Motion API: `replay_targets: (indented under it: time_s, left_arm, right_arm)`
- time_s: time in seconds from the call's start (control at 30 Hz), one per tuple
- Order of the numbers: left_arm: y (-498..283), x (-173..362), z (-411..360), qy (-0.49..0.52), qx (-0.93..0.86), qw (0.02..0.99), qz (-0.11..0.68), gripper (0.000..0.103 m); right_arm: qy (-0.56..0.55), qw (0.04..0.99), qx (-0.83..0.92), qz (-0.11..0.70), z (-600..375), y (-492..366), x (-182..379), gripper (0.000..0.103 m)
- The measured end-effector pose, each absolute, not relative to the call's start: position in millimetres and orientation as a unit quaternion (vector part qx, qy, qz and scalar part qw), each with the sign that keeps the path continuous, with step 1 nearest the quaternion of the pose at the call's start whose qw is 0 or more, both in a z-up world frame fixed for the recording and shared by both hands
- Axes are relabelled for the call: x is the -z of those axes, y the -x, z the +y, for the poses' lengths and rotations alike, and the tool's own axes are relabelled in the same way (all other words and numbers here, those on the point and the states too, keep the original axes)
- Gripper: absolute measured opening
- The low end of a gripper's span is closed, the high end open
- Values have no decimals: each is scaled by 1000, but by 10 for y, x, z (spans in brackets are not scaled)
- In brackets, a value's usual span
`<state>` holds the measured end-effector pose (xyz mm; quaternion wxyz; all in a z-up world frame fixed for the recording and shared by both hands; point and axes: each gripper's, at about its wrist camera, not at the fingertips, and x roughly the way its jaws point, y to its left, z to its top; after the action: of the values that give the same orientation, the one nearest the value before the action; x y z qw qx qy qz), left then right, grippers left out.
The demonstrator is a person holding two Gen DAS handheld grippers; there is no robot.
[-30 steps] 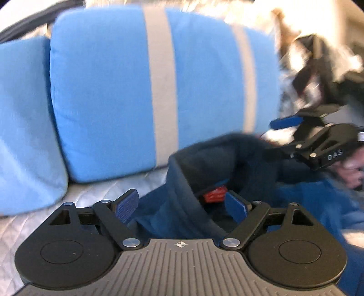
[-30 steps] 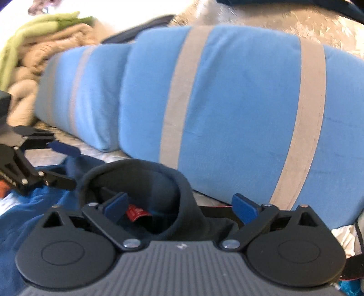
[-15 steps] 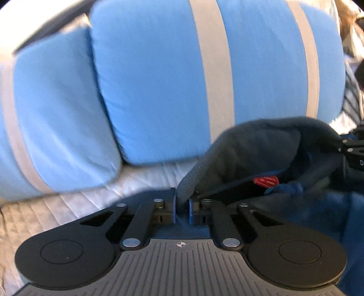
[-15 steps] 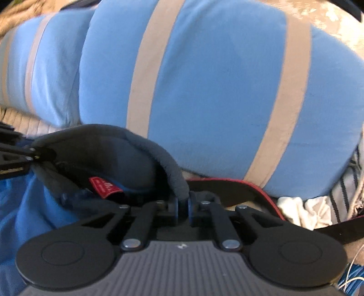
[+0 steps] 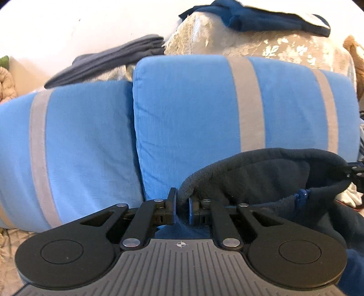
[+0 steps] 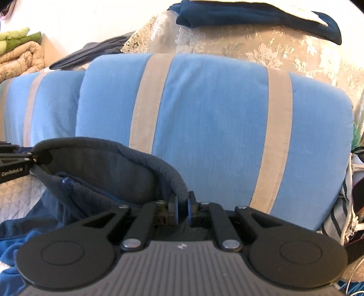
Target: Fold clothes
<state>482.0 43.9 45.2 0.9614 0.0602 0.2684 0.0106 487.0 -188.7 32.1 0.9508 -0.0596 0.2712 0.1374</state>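
Collar [image 5: 261, 164] now lifted, pinched between both grippers' closed fingers [image 5: 172, 206].

I see the garment's collar [image 5: 261, 159] stretched between my left tongs [image 5: 182, 206] and right tongs [image 6: 182, 208], in front of two cushions [image 5: 227, 113] standing side by side, with a draped backrest [image 6: 273, 50] behind them and folded clothes [image 6: 250, 16] lying on top of it.

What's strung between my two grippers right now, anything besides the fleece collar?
Only the dark fleece collar: it spans from the left gripper to the right gripper, both jaws shut on its rim. Both wrist views show it.
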Motion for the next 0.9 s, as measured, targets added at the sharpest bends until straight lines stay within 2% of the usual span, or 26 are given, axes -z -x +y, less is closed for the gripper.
replay_targets:
  time_s: [0.3,0.53,0.7,0.73,0.77,0.8,0.83,0.87,0.9]
  left_arm:
    - [-5268,-71,455,-24,-10,954,298,10]
    - [-5443,-77,642,48,0,943,329,11]
    - [-5544,-102,906,140,16,917,373,26]
    - [-5539,-99,956,160,24,910,381,37]
    - [-5526,-97,1005,179,31,904,388,47]
    - [-5500,-97,1053,194,37,897,394,51]
    - [-5459,-106,1090,201,46,895,395,55]
    - [-5413,-118,1124,205,56,894,394,57]
    - [-5355,-142,1155,205,62,896,388,59]
  right_arm:
    - [32,949,-108,296,-1923,-5282,78,8]
    - [-34,942,-107,315,-2057,-5489,175,9]
    - [-72,938,-104,323,-2140,-5551,163,11]
    - [-69,938,-106,322,-2143,-5536,151,13]
    - [-66,939,-108,321,-2146,-5520,140,30]
    - [-63,939,-109,319,-2149,-5505,129,45]
    - [-59,940,-111,318,-2152,-5490,117,55]
    - [-52,942,-113,312,-2154,-5449,96,79]
    - [-43,945,-116,304,-2157,-5400,71,98]
